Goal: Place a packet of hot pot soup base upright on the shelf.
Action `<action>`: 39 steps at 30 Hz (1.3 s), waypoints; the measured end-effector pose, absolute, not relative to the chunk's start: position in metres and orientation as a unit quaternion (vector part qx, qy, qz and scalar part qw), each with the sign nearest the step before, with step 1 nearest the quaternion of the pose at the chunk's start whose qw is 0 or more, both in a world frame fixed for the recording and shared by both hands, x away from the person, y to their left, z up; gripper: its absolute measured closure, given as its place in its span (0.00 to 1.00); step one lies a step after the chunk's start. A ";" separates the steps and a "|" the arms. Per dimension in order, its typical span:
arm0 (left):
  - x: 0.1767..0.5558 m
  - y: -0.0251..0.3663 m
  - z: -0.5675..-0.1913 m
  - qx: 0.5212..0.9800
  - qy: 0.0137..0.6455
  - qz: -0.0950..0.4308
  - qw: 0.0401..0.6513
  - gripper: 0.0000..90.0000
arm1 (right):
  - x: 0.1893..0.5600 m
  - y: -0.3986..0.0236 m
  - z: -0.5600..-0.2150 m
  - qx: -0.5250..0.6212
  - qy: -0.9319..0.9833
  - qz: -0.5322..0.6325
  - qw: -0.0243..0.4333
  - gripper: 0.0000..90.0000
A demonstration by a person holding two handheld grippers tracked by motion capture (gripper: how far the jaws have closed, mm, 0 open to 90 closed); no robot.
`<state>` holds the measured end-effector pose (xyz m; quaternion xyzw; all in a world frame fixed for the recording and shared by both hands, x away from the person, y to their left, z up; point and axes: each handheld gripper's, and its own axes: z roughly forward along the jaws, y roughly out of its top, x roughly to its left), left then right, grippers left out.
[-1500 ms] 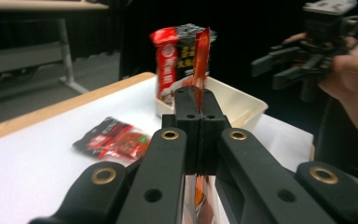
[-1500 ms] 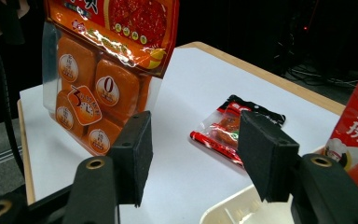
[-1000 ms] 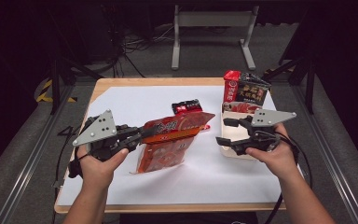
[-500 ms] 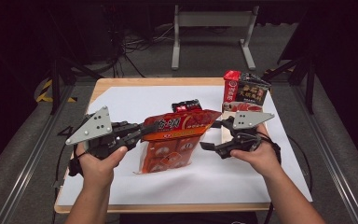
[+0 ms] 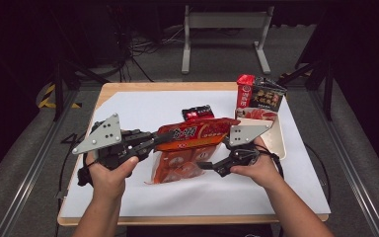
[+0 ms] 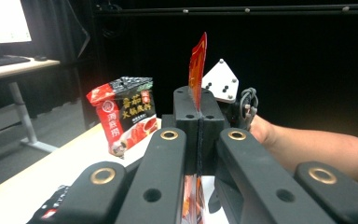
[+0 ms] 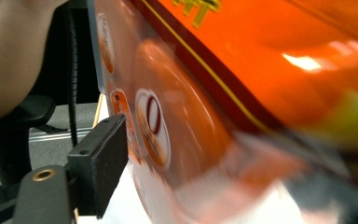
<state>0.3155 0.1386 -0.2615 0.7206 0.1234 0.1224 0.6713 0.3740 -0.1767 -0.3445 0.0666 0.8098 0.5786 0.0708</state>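
Note:
A large orange-red snack bag (image 5: 192, 143) is held off the white sheet, its lower part hanging down. My left gripper (image 5: 160, 138) is shut on the bag's left edge; in the left gripper view the thin edge (image 6: 197, 70) stands clamped between the closed jaws of that gripper (image 6: 199, 109). My right gripper (image 5: 205, 165) is at the bag's lower right, and its jaws have just been opening. In the right gripper view one finger (image 7: 98, 163) stands clear beside the blurred bag (image 7: 223, 93), which reaches in between the jaws untouched. The other finger is hidden.
A small dark red packet (image 5: 197, 112) lies behind the bag. At the back right a red carton (image 5: 245, 91) and a dark pouch (image 5: 266, 96) stand by a cream tray (image 5: 279, 143). White paper (image 5: 128, 103) covers the wooden table.
My right gripper has moved left and a little down, from beside the tray up to the bag's lower part. The left gripper has kept the bag in place.

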 end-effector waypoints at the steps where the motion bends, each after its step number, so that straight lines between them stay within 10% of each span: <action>1: 0.316 0.138 -0.262 0.720 0.123 0.121 0.672 1.00 | 0.373 -0.175 -0.345 0.066 0.811 0.577 0.071 0.28; 9: 0.318 0.141 -0.264 0.719 0.132 0.121 0.671 1.00 | 0.368 -0.177 -0.344 0.022 0.822 0.568 0.040 0.77; 26: 0.325 0.146 -0.266 0.709 0.137 0.101 0.684 0.98 | 0.359 -0.183 -0.327 0.043 0.833 0.551 0.025 0.78; 33: 0.331 0.140 -0.270 0.734 0.180 0.122 0.643 0.50 | 0.359 -0.195 -0.316 0.064 0.837 0.542 0.037 0.78; 39: 0.337 0.140 -0.275 0.744 0.198 0.131 0.624 0.31 | 0.364 -0.211 -0.302 0.085 0.839 0.534 0.061 0.78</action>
